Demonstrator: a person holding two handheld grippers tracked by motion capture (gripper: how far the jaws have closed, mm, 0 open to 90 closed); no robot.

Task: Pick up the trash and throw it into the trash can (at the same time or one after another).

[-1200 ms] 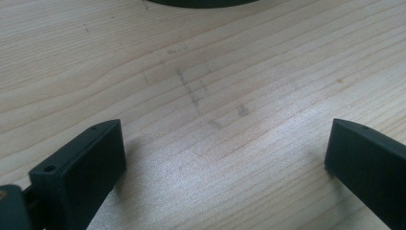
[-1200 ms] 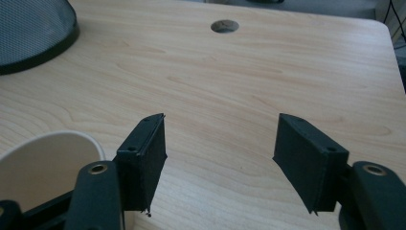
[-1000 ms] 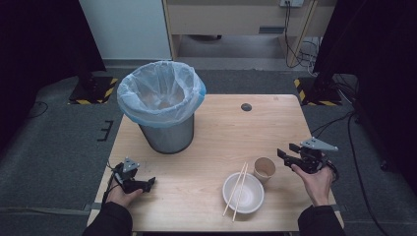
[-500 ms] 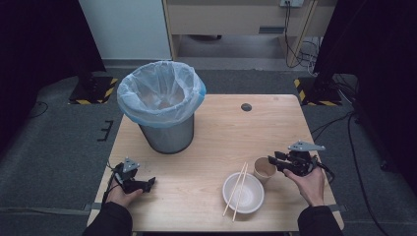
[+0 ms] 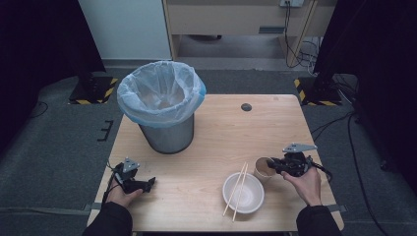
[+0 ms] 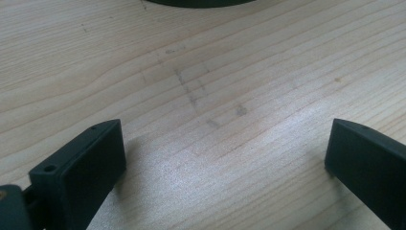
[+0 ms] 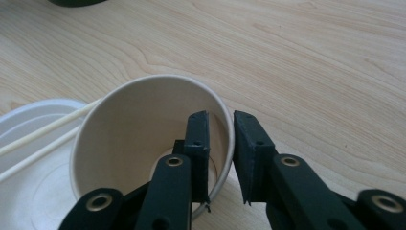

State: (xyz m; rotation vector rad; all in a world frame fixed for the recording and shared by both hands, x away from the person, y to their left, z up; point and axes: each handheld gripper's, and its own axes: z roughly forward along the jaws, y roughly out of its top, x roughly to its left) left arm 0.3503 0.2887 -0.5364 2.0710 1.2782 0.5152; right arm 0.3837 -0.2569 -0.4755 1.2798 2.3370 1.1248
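A brown paper cup (image 5: 264, 167) stands upright near the table's front right, next to a white bowl (image 5: 243, 192) with a pair of chopsticks (image 5: 236, 191) laid across it. My right gripper (image 5: 274, 166) reaches it from the right. In the right gripper view the cup (image 7: 139, 129) has one jaw of my right gripper (image 7: 221, 115) inside and one outside its near wall. The jaws have just been closing, and a sliver of gap still shows at the inner pad. My left gripper (image 5: 150, 182) rests at the front left, jaws wide over bare wood (image 6: 225, 129).
A metal bin (image 5: 162, 105) lined with a pale blue bag stands at the back left of the wooden table (image 5: 221, 132). A small dark round disc (image 5: 246, 107) lies near the far edge. The bowl (image 7: 28, 158) and chopsticks (image 7: 43, 129) touch the cup's left side.
My right gripper has moved left onto the cup and its jaws have narrowed around the cup's near wall. The left gripper has stayed put.
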